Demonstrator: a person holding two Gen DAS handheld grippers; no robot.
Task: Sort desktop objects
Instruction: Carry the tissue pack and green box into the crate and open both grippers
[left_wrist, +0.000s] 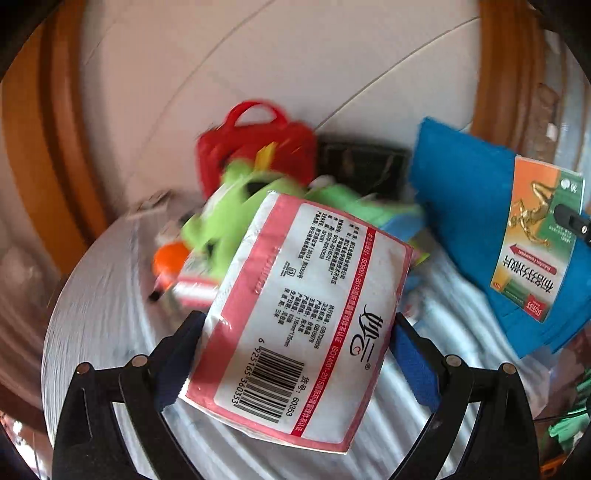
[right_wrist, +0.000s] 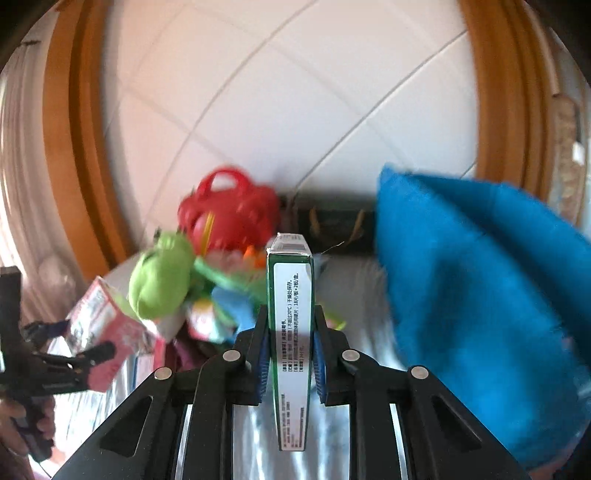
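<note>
My left gripper (left_wrist: 295, 332) is shut on a pink-and-white tissue pack (left_wrist: 295, 314) and holds it above the silver table (left_wrist: 103, 302). My right gripper (right_wrist: 290, 325) is shut on a green-and-white medicine box (right_wrist: 291, 332), held edge-on above the table. The same box (left_wrist: 535, 236) shows in the left wrist view, in front of a blue cloth (left_wrist: 461, 192). The tissue pack (right_wrist: 107, 321) and the left gripper (right_wrist: 99, 350) show at the left of the right wrist view.
A pile lies at the back of the table: a red toy case (right_wrist: 229, 210), a green plush toy (right_wrist: 162, 277), an orange item (left_wrist: 168, 260) and a dark box (left_wrist: 364, 162). The blue cloth (right_wrist: 480, 295) fills the right side. White wall tiles and a wooden frame stand behind.
</note>
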